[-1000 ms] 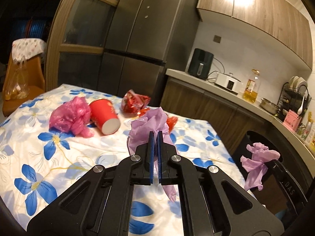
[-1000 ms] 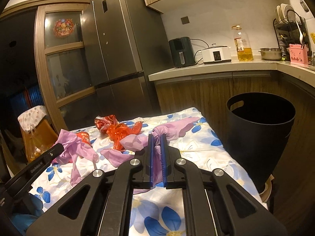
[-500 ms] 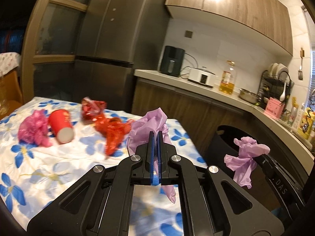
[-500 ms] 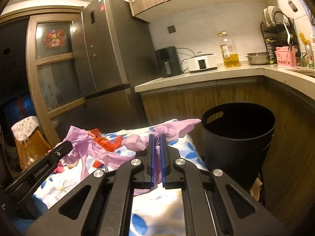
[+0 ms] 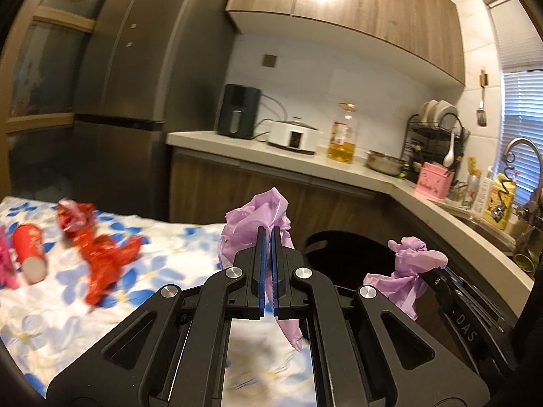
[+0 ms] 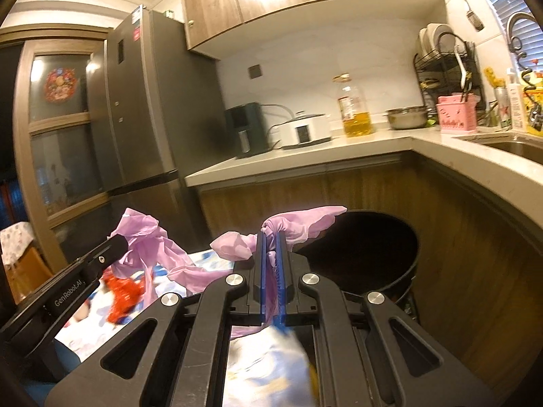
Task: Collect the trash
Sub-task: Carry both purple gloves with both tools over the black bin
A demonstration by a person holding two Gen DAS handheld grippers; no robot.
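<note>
Left tool (image 5: 268,234) clamps a purple bag (image 5: 253,220); blurred, probably red wrappers (image 5: 101,261) behind.

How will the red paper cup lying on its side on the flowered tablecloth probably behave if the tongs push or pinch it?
The red paper cup lies on its side, so a push would probably make it roll, likely in a curve since one end looks wider. It appears empty and thin-walled, so probably light and easily dented by a firm pinch. The soft tablecloth may slow any rolling.

Both grippers (image 5: 268,234) (image 6: 270,237) clamped, near level
</note>
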